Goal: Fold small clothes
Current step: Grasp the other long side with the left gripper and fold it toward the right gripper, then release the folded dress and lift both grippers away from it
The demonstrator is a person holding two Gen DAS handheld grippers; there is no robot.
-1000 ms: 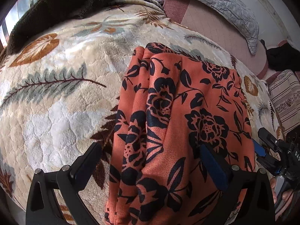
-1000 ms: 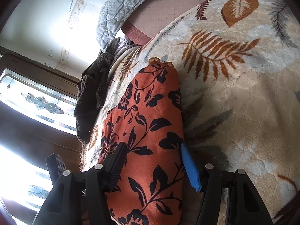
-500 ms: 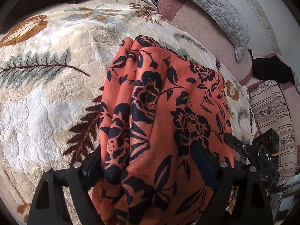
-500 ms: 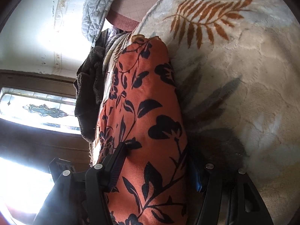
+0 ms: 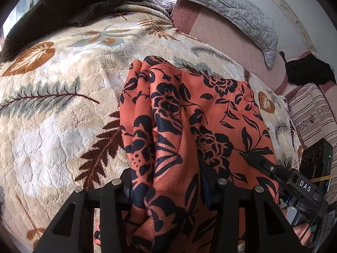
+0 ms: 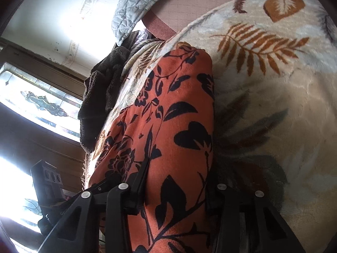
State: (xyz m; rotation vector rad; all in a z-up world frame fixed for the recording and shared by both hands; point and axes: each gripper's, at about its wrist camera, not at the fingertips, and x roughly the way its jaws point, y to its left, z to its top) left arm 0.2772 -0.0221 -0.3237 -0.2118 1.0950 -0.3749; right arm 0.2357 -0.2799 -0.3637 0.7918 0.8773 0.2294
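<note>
The orange floral garment (image 5: 189,126) lies lengthwise on the leaf-patterned blanket (image 5: 52,126) of the bed, its far end resting on the blanket and its near end gathered into both claws. The left claw (image 5: 166,187) is closed to a narrow gap on the bunched left side of the near edge, where several layers stack into ridges. The right claw (image 6: 174,189) is likewise pinched on the cloth at the right side of that edge (its right finger is largely hidden behind the fabric, so how deep the bite goes cannot be told).

The step in hand looks like carrying the near edge over to the far end to halve the length. To do it well, both claws should rise together and level, keeping the edge taut between them so the middle does not sag. The left grip holds more layers than the right, so watch that none slip out on the lift. Lay the edge just short of the far end, squared to the garment's sides, and lower it before letting go. Keep clear of the dark brown throw (image 5: 73,6) heaped at the far left.
</note>
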